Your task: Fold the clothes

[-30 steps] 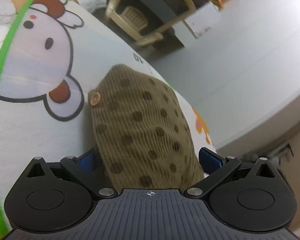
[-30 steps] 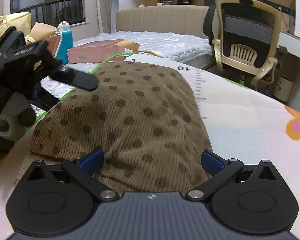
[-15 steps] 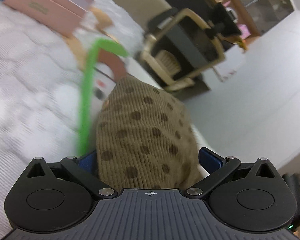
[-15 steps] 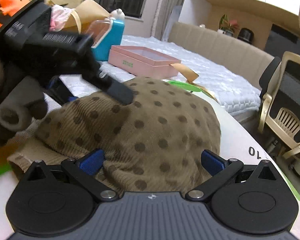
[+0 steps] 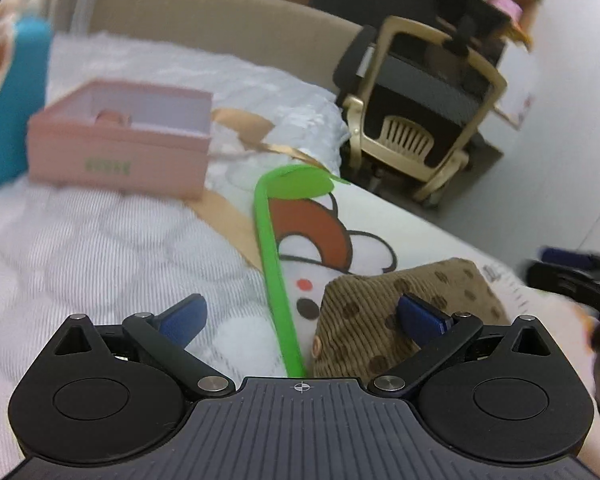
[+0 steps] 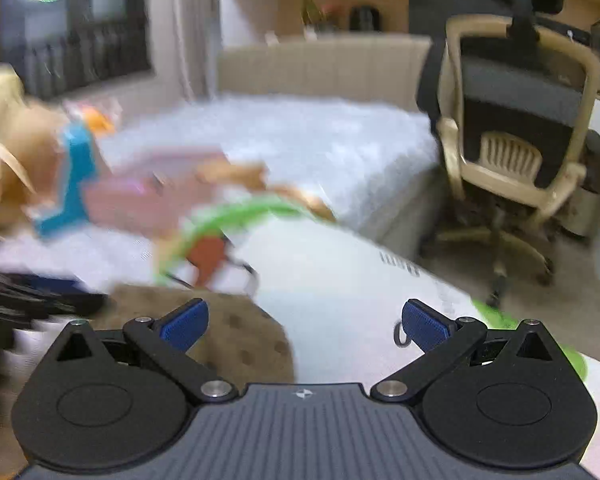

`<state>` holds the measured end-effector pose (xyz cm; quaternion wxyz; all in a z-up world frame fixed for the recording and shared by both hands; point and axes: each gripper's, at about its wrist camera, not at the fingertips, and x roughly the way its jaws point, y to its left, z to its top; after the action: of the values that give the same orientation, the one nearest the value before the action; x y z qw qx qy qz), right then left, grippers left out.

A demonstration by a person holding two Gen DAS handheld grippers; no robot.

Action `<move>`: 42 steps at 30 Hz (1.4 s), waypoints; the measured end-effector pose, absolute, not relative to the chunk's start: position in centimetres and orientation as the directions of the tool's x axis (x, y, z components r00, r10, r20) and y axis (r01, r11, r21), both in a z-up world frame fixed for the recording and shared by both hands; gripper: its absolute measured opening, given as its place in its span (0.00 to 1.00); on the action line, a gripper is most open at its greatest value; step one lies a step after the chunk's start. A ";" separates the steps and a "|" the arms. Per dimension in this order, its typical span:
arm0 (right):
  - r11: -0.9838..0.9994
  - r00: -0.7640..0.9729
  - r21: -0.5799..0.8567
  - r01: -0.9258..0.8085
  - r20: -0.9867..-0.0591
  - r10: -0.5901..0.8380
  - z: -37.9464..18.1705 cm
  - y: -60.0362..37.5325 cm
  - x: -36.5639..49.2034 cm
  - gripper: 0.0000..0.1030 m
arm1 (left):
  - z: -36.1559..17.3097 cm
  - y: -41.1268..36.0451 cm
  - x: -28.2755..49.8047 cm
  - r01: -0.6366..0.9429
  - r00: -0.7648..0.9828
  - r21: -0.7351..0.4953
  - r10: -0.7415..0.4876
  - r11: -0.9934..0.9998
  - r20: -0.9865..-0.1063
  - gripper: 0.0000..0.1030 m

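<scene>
A brown corduroy garment [image 5: 384, 312] with dark dots and a small button lies folded on the cartoon play mat [image 5: 380, 216]. In the left wrist view it sits low and right, partly behind the right finger of my left gripper [image 5: 302, 316], which is open and holds nothing. In the blurred right wrist view the garment [image 6: 244, 336] lies at lower left, behind the left finger of my right gripper [image 6: 304, 325], also open and empty. Each gripper shows at the edge of the other's view: the right gripper [image 5: 572, 280] and the left gripper [image 6: 32, 300].
A pink box [image 5: 120, 140] and a teal bottle [image 5: 20, 100] stand on the white quilted bed [image 5: 100, 240] beyond the mat's green border [image 5: 276, 272]. A beige and black office chair [image 5: 420, 120] stands on the floor past the mattress edge.
The garment filled the gap between both pairs of fingers before. Both grippers have swung off it, and it now lies on the mat low in each view.
</scene>
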<state>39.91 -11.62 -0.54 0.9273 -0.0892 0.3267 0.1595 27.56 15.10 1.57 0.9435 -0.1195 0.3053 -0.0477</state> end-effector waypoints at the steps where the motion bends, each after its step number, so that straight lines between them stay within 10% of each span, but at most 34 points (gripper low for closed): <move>1: 0.934 0.719 -0.119 -0.336 -0.673 0.172 -2.3 -10.8 41.0 1.00 | 1.6 14.8 27.6 0.028 0.813 -0.226 -0.153 0.974 -0.562 1.00; 20: 0.884 0.750 -0.153 -0.441 -0.604 0.270 -1.4 -16.1 27.2 1.00 | 2.6 12.3 21.7 0.196 0.772 -0.197 -0.274 0.961 -0.573 1.00; 33: 0.828 0.684 -0.038 -0.560 -0.586 0.435 -1.3 -12.6 25.3 1.00 | 1.8 11.8 27.5 0.162 0.703 -0.543 -0.483 0.824 -0.522 1.00; 42: 0.797 0.728 -0.166 -0.581 -0.544 0.418 -0.3 -12.5 22.0 1.00 | 1.2 11.3 25.4 0.211 0.709 -0.383 -0.410 0.899 -0.573 1.00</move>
<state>21.98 -12.55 -0.30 0.9148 -0.1649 0.2479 0.2730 25.40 11.31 1.24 0.9128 -0.1462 0.3412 -0.1702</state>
